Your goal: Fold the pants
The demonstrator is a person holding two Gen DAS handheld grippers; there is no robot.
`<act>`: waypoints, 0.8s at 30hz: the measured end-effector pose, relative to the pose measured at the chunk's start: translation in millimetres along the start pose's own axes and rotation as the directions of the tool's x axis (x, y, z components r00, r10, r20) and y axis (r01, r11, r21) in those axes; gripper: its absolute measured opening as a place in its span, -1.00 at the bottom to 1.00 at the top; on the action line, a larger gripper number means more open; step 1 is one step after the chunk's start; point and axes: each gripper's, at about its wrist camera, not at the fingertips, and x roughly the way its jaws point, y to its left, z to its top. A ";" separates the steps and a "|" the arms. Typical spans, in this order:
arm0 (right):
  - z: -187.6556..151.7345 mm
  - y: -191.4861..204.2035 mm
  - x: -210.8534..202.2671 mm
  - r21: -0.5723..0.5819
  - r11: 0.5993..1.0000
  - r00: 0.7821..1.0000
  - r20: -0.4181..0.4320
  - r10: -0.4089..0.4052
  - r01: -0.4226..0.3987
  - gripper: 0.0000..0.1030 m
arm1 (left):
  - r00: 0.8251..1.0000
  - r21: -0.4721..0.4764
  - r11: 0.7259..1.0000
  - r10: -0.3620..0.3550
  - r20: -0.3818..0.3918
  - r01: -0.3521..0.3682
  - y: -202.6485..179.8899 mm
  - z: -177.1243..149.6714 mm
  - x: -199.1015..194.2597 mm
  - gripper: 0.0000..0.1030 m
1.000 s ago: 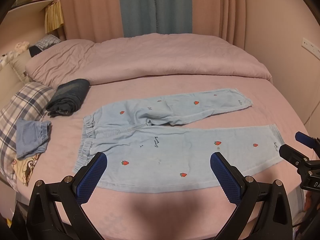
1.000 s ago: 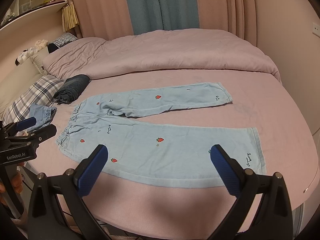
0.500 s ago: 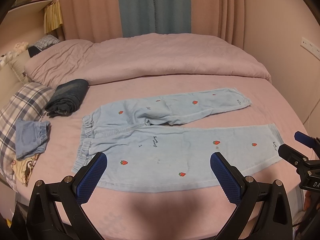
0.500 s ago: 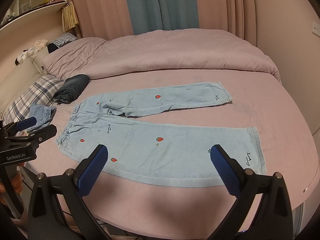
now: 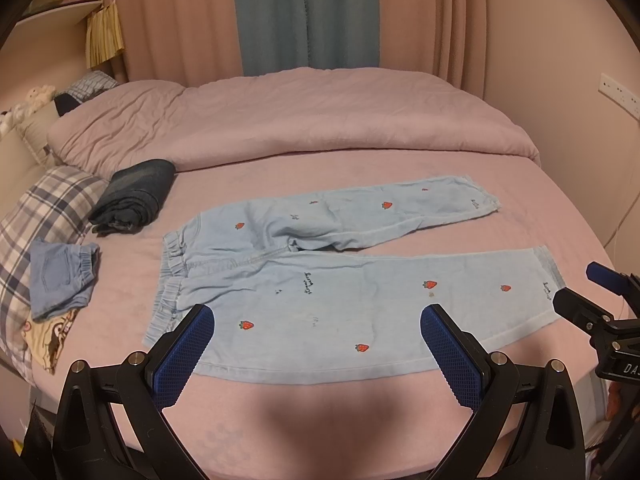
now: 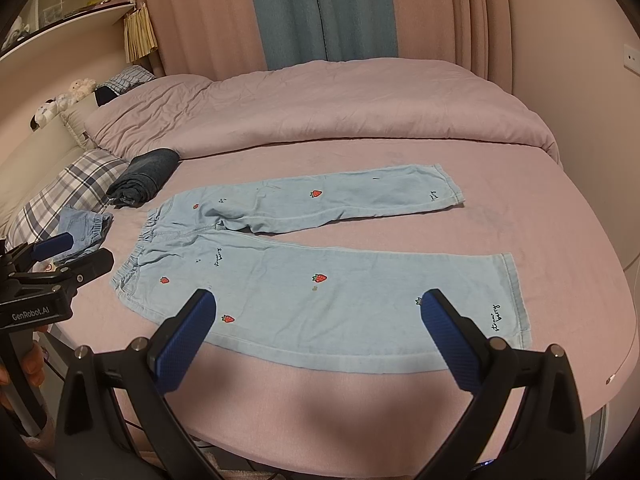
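Light blue pants with red strawberries [image 5: 340, 292] lie flat on the pink bed, waistband to the left, legs spread apart to the right; they also show in the right wrist view [image 6: 320, 272]. My left gripper [image 5: 316, 348] is open and empty, held above the near edge of the bed in front of the near leg. My right gripper [image 6: 320, 336] is open and empty, also in front of the near leg. The right gripper also shows at the right edge of the left wrist view [image 5: 592, 300]; the left gripper shows at the left edge of the right wrist view [image 6: 60, 256].
A folded dark denim garment [image 5: 136, 196] lies left of the waistband. A small folded blue garment [image 5: 60, 276] rests on a plaid pillow [image 5: 36, 220]. A pink duvet [image 5: 300, 120] is bunched at the back. Curtains [image 5: 308, 16] hang behind the bed.
Both grippers have drifted slightly; the pants sit a little higher and further left in the views. The pants themselves have not moved.
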 end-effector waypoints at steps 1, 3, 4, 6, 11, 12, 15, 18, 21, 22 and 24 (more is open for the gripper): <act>0.2 0.0 0.0 0.000 1.000 1.000 0.000 0.000 0.000 1.00 | 1.000 0.000 1.000 0.000 0.000 0.000 -0.2 0.0 0.0 0.99; 0.2 0.1 -0.2 -0.001 1.000 1.000 0.000 0.000 0.000 1.00 | 1.000 -0.001 1.000 0.000 0.000 0.000 -0.4 -0.1 0.3 0.99; 0.1 0.3 -0.1 -0.002 1.000 1.000 0.000 -0.001 0.001 1.00 | 1.000 0.000 1.000 -0.001 -0.001 0.001 -0.5 -0.3 0.2 0.99; -0.1 0.1 0.0 -0.002 1.000 1.000 0.000 -0.002 0.002 1.00 | 1.000 0.001 1.000 -0.003 -0.001 0.003 -1.1 -0.5 -0.6 0.99; -1.1 -0.7 1.1 -0.001 1.000 1.000 -0.001 -0.002 0.002 1.00 | 1.000 -0.003 1.000 -0.008 -0.002 0.008 -1.1 -0.6 0.4 0.99; -2.1 -1.1 1.5 -0.001 1.000 1.000 -0.002 -0.002 0.002 1.00 | 1.000 -0.007 1.000 -0.014 -0.004 0.014 -0.2 -0.6 1.5 0.99; -4.7 -0.3 5.5 -0.007 1.000 1.000 -0.008 -0.009 0.009 1.00 | 0.999 -0.034 0.999 -0.041 -0.025 0.040 6.0 -1.8 7.6 0.99; -6.4 2.6 7.7 -0.026 0.999 1.000 -0.014 -0.026 0.025 1.00 | 0.993 -0.084 0.991 -0.112 -0.045 0.108 18.7 -3.9 16.8 0.99; -8.5 6.0 11.9 -0.045 0.999 1.000 -0.014 -0.012 0.011 1.00 | 0.972 -0.210 0.956 -0.224 -0.075 0.205 48.8 -13.0 35.4 0.99; -9.3 8.9 14.1 -0.052 0.999 1.000 -0.016 -0.001 0.000 1.00 | 0.967 -0.254 0.943 -0.241 -0.080 0.214 60.1 -17.4 41.8 0.99; -16.4 15.5 25.9 -0.085 0.996 0.998 -0.043 0.035 -0.039 1.00 | 0.967 -0.361 0.914 -0.235 -0.101 0.184 91.3 -31.3 60.1 0.99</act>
